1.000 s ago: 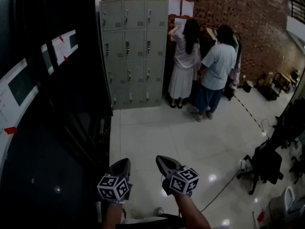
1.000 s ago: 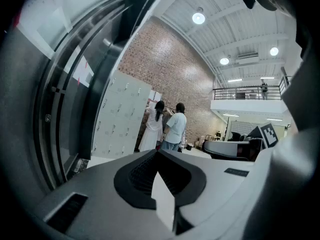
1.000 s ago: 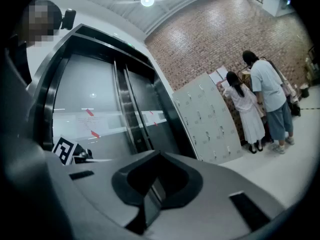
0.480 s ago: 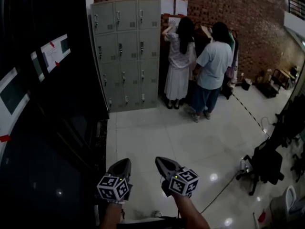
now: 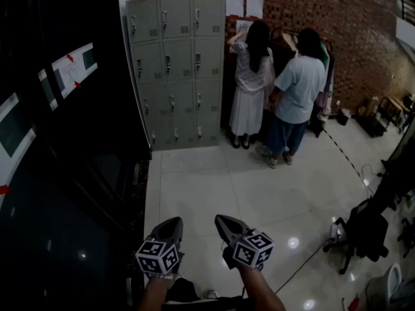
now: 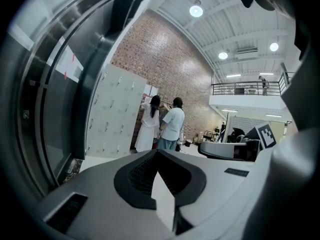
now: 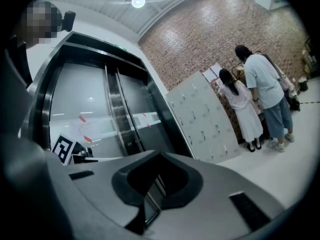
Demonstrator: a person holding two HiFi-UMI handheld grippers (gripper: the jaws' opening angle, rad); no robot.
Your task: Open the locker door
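A grey bank of lockers (image 5: 175, 70) stands against the brick wall at the far end of the floor, all its small doors closed. It also shows far ahead as the lockers (image 6: 112, 114) in the left gripper view and as the lockers (image 7: 200, 119) in the right gripper view. My left gripper (image 5: 174, 223) and right gripper (image 5: 220, 220) are held side by side at the bottom of the head view, pointing toward the lockers and well short of them. On the left gripper (image 6: 157, 151) and the right gripper (image 7: 160, 154) the jaws meet at the tip with nothing between them.
One person (image 5: 249, 83) and a second person (image 5: 297, 89) stand just right of the lockers, facing the wall. A dark glass wall (image 5: 65, 141) runs along the left. A black office chair (image 5: 363, 232) and a floor cable (image 5: 305, 258) lie to the right.
Both grippers and the head view have advanced a little across the tiled floor toward the lockers. The jaws look the same as before.
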